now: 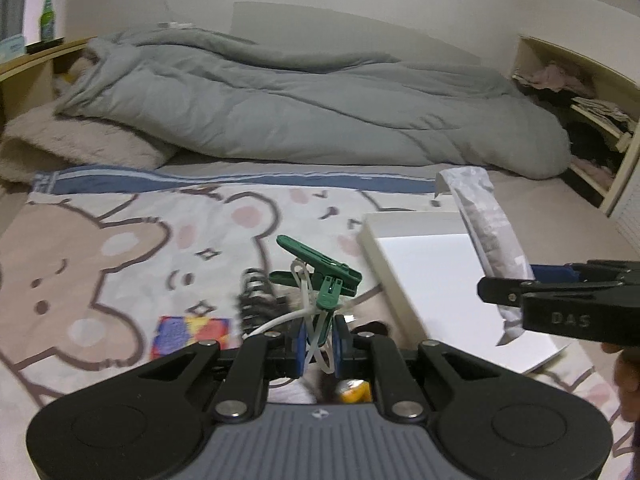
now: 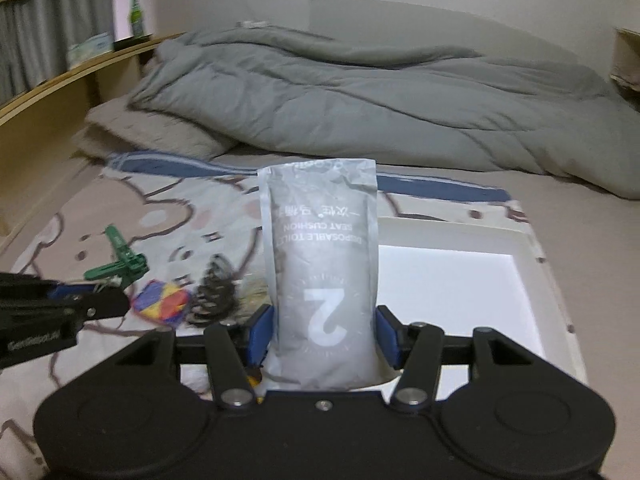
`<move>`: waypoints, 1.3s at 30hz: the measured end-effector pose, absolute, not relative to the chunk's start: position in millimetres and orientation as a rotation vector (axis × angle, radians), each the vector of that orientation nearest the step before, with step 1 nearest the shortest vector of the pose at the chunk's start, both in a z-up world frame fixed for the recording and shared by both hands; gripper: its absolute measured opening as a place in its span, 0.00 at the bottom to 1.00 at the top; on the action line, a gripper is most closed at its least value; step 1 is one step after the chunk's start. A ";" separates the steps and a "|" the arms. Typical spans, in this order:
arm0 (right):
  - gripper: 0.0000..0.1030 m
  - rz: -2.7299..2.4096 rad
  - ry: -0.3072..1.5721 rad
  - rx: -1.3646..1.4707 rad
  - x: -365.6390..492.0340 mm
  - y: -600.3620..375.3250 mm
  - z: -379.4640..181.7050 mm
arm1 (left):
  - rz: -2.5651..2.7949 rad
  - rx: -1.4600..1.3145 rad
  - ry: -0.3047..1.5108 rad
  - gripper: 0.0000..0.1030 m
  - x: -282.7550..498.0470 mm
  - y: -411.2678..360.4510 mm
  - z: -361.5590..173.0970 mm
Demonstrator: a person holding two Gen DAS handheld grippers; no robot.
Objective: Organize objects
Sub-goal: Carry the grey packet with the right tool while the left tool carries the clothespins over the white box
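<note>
- One green glass bottle [image 1: 47, 16] is standing on the wooden shelf [image 1: 44, 54] at far left, beside a pale box that is too blurred to read.
- One fluffy beige blanket [image 1: 76, 148] and one rumpled grey quilt [image 1: 304, 108] are lying across the bed; a cartoon-bear sheet [image 1: 120, 248] is covering the near part.
- One multicoloured square packet [image 1: 192, 334] and one black coiled hair tie [image 1: 256, 296] are lying on the sheet, the tie smeared by blur.
- The left tool [image 1: 318, 350] is clenching on the white cords of two green plastic clips [image 1: 320, 270], which are sticking up above it.
- A yellow item under the left tool is mostly hidden.
- One white, shallow, rectangular box [image 2: 452, 280] is sitting on the sheet at right.
- The right tool [image 2: 324, 338] is gripping one crinkled grey foil pouch [image 2: 322, 264] upright at the box's near left corner; its print is reading upside down.
</note>
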State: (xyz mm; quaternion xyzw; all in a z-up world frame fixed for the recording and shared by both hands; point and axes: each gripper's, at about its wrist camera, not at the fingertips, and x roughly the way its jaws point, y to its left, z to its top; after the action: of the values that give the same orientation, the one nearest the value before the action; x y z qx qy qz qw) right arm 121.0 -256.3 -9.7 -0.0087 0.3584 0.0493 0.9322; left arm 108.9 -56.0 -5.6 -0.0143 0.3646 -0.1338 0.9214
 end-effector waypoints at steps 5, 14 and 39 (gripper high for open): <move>0.54 0.033 0.750 -0.007 123.6 -286.7 -24.9 | -0.336 -0.045 0.753 0.15 116.2 -89.2 -11.2; 0.54 -0.044 0.792 0.012 129.1 -330.5 -46.6 | -0.437 -0.079 0.800 0.15 129.6 -133.9 -25.6; 0.54 -0.075 0.966 0.014 140.3 -368.1 -106.1 | -0.536 0.014 0.983 0.49 147.7 -189.9 -79.1</move>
State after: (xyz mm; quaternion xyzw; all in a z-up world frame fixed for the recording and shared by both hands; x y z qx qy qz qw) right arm 140.3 -368.1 -106.1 0.0066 0.4645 -0.0362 0.8848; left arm 147.7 -189.9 -79.1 0.0067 0.4664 -0.2542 0.8472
